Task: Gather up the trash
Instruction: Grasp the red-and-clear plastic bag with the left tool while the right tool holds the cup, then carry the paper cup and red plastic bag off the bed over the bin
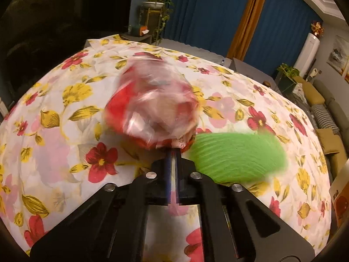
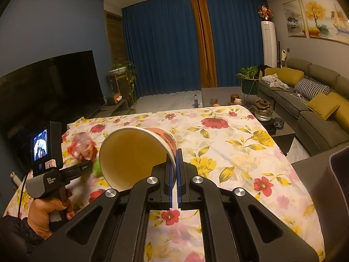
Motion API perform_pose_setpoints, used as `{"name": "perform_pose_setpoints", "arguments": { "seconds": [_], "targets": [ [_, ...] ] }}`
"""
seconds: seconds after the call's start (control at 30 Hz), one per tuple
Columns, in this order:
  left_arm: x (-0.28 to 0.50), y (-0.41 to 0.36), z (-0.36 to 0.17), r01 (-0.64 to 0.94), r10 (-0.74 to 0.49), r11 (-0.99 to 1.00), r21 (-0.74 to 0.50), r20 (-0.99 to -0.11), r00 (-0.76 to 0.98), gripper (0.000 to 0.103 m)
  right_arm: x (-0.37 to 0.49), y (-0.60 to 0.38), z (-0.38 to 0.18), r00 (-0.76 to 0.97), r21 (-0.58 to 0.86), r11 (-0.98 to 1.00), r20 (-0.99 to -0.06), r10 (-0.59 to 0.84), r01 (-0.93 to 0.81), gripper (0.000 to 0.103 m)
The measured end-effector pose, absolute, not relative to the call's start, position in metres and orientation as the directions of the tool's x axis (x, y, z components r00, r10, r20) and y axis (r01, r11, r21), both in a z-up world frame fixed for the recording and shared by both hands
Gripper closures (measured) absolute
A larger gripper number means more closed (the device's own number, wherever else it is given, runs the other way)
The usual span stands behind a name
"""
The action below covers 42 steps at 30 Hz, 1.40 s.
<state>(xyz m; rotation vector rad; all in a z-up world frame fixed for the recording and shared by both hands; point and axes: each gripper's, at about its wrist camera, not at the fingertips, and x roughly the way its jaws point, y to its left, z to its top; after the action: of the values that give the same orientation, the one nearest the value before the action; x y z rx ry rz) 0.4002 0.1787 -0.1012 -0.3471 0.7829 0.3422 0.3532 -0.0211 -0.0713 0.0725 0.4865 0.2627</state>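
1. The right gripper (image 2: 174, 170) has its jaws closed tight on the rim of a paper cup (image 2: 137, 155), one finger inside the wall and one outside. The cup lies tipped on its side, mouth toward the camera, above the flowered cloth of the desk (image 2: 240, 152).
2. The left gripper (image 1: 175, 150) has its jaws pressed together, pinching the twisted edge of a crumpled clear plastic bag (image 1: 152, 104) with red showing through it. The bag is blurred and bulges out beyond the fingertips, above the cloth.
3. Just beside that bag, to its right in the left wrist view, lies a blurred green thing (image 1: 235, 155); what it is I cannot tell.
4. In the right wrist view a hand (image 2: 47, 214) grips the left gripper's handle at the desk's left edge, bag and green thing just left of the cup.
5. Far off stand blue curtains (image 2: 163, 54), a dark television (image 2: 50, 91) and a sofa (image 2: 316, 113).
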Motion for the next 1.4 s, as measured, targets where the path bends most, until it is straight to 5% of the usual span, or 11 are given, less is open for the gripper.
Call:
{"name": "perform_pose_setpoints", "arguments": {
  "seconds": [0.8,1.4],
  "targets": [
    [0.276,0.113,-0.02,-0.14,0.0,0.963,-0.231,-0.519,0.855,0.103,0.311,-0.043,-0.042,0.886,0.128,0.964,-0.381,0.266,-0.235,0.099],
    [0.237,-0.073,-0.008,0.217,-0.277,0.96,-0.177,-0.489,0.827,0.103,0.226,-0.165,-0.027,0.942,0.111,0.993,-0.326,0.08,-0.046,0.099]
  ]
}}
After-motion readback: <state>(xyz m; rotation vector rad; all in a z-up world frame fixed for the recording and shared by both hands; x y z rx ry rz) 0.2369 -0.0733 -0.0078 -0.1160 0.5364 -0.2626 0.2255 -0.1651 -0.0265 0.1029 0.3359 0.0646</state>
